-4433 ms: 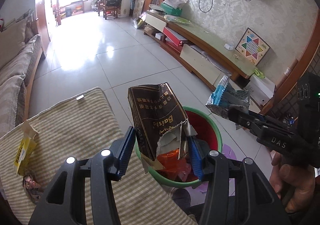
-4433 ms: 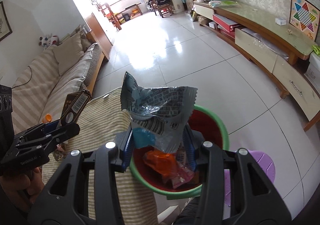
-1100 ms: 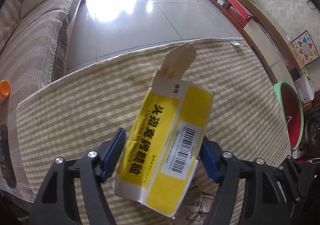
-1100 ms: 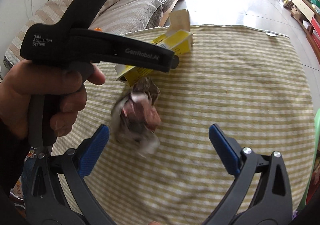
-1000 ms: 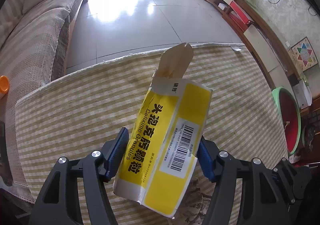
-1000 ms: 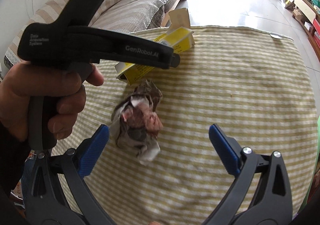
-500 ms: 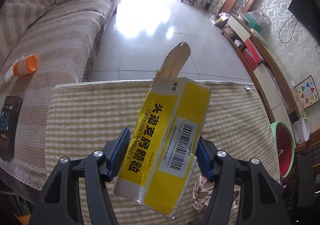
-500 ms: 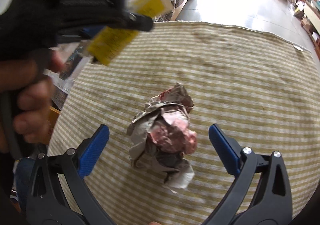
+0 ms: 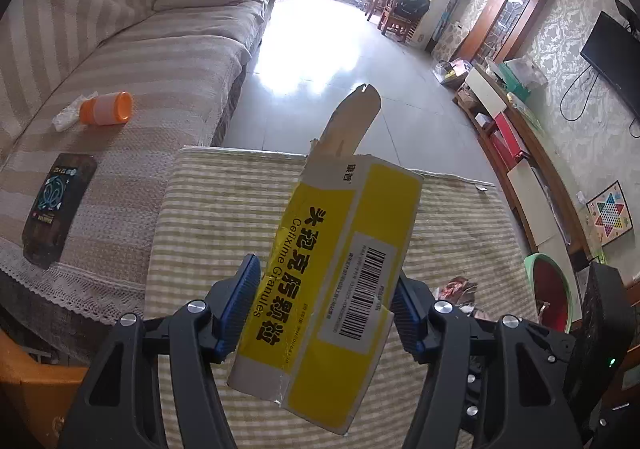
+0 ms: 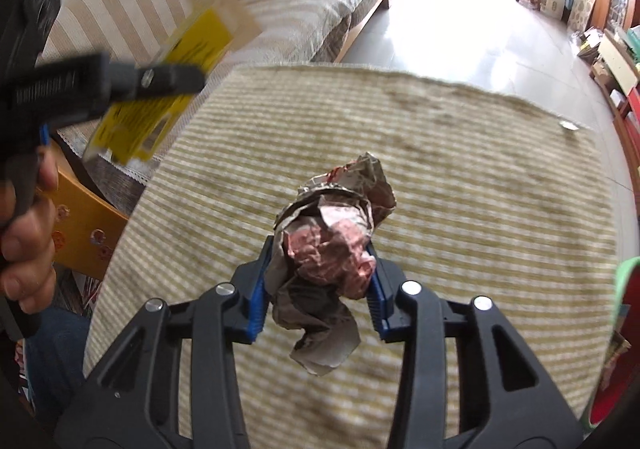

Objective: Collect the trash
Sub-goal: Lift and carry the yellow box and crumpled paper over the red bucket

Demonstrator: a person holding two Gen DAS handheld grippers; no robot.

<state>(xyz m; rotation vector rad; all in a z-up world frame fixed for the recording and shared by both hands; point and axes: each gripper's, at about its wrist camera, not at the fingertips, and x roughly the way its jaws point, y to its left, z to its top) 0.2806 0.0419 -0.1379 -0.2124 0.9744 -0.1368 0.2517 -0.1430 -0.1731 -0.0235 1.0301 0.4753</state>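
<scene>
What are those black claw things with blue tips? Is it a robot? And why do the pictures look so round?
No robot: a person holds one grabber tool in each hand. Each tool carries a wide-angle camera looking along its fingers, which bends the view. One picture is from the left gripper, squeezing a yellow medicine box. The other is from the right gripper, whose jaws have just been closing and now pinch a crumpled wrapper above the striped cloth. The green-rimmed red bin waits at the right.

Striped beige sofa (image 9: 132, 61) with cushions left, glossy tiled floor (image 9: 320, 61) with glare, patterned wallpaper (image 9: 560, 61), wall TV (image 9: 612, 49), long low cabinet (image 9: 520, 153), wooden chairs (image 9: 390, 11) far back
</scene>
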